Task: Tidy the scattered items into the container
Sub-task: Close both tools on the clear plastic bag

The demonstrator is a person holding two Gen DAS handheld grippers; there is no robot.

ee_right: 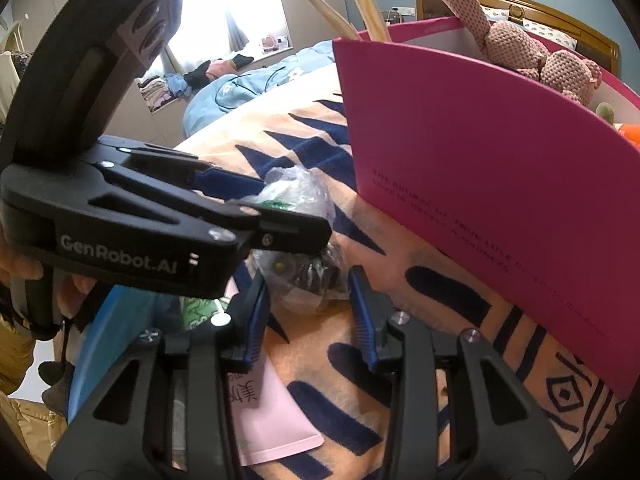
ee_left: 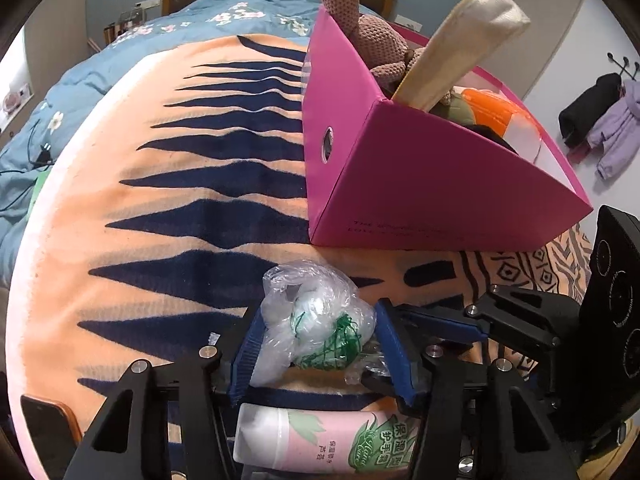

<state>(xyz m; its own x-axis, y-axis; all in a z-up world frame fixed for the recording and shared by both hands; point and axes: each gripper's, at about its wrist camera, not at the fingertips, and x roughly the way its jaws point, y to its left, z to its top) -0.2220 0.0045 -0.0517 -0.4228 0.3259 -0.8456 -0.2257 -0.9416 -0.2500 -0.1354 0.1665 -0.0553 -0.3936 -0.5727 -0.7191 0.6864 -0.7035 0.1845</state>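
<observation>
The left gripper [ee_left: 318, 344] has its blue-padded fingers [ee_left: 246, 354] set on either side of a crumpled clear plastic bag [ee_left: 316, 320] with green netting inside, the pads touching or just short of the film; whether they have taken its weight I cannot tell. The bag lies on the orange, navy-striped blanket [ee_left: 160, 208], with the pink storage box [ee_left: 420, 184] at about one o'clock from it, near but apart. The box already holds a knitted pink plush toy [ee_left: 376, 40], a long cream pouch [ee_left: 460, 40] leaning out, and something orange. A pink hand-cream tube [ee_left: 320, 440] lies on the blanket at six o'clock, close under the left gripper. The right gripper [ee_right: 308, 320] stands with a moderate gap between its pads and nothing in it, a second clear-wrapped bundle [ee_right: 308, 276] with something dark inside just beyond its tips at twelve o'clock. By the look of it the bag will be light, soft and slithery, apt to crush or slide, so a hold across its bulkier middle where the contents sit seems safer than on loose film
</observation>
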